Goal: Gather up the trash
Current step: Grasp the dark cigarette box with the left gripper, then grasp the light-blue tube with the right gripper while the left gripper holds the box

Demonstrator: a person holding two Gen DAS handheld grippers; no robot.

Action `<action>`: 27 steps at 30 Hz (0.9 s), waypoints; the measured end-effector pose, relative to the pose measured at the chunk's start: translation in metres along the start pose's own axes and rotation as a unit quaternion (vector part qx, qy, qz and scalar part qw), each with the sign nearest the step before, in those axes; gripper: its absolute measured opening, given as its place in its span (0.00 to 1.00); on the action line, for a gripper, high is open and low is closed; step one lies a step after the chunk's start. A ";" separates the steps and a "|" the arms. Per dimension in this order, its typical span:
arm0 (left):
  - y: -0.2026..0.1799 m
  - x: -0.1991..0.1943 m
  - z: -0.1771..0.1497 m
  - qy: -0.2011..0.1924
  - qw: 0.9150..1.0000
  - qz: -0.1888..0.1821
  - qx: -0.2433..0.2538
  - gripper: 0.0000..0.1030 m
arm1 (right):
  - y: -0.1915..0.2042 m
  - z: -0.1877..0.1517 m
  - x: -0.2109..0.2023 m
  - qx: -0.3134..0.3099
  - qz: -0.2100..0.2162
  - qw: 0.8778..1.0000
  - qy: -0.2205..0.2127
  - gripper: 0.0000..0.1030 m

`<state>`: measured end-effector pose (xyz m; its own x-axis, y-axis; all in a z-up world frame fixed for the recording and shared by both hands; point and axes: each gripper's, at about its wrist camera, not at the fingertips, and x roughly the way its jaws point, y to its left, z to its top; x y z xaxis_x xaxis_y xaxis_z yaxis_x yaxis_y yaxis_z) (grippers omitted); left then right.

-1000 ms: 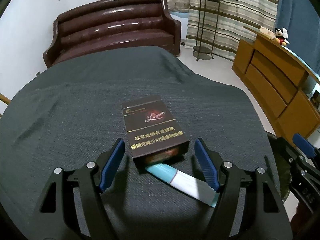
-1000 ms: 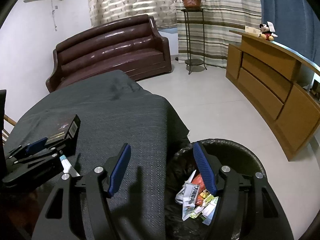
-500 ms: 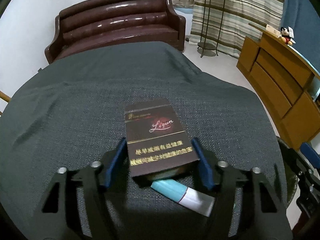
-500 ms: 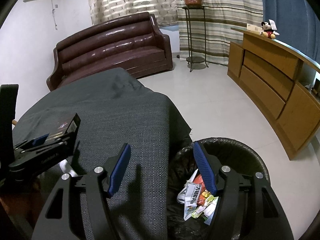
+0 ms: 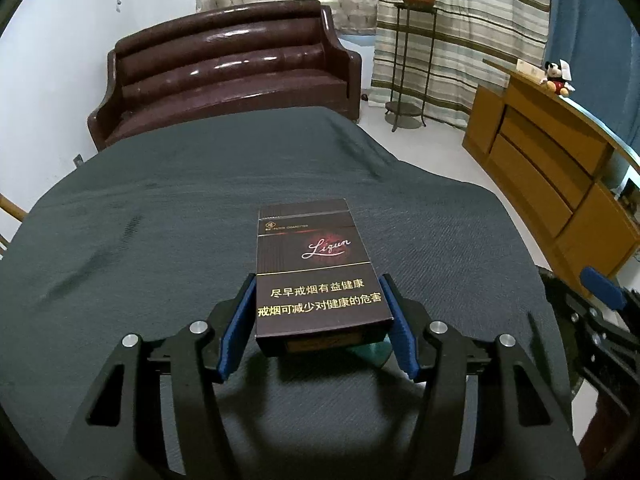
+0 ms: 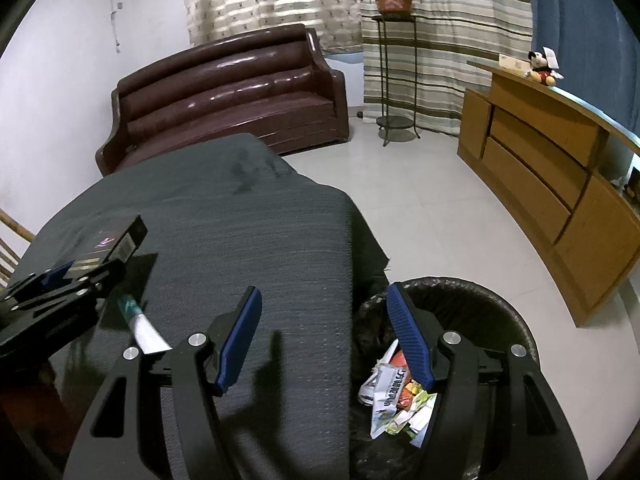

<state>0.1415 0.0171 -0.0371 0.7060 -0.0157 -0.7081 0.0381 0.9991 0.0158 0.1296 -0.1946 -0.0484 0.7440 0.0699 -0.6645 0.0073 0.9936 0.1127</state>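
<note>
Closed in since a second ago: left tongs (image 5: 318, 322) now clamped on cigarette pack (image 5: 316, 276), lifted off desk (image 5: 160, 220). Right tongs (image 6: 324, 338) apart, empty. Best kept level, carried squarely over trash bin (image 6: 480, 300) before letting go.

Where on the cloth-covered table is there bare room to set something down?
Bare: the dark cloth from the cigarette box back to the sofa, and its right side toward the trash bin. Crowded: the near corner with left gripper, box and teal-white tube.
</note>
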 end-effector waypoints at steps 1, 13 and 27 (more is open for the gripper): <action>0.003 -0.003 -0.002 -0.001 1.000 0.001 0.000 0.56 | 0.003 0.000 -0.001 -0.002 0.001 1.000 -0.001 0.62; 0.055 -0.026 -0.038 0.022 0.999 0.011 -0.035 0.56 | 0.040 -0.004 -0.010 -0.035 0.021 0.999 0.000 0.62; 0.068 -0.019 -0.042 0.040 0.998 -0.007 -0.055 0.63 | 0.073 -0.015 -0.004 -0.065 0.030 0.997 0.026 0.62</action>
<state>0.1014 0.0873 -0.0522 0.6469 -0.0307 -0.7620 -0.0343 0.9970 -0.0693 0.1171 -0.1211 -0.0490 0.7047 0.1312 -0.6972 -0.1252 0.9903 0.0598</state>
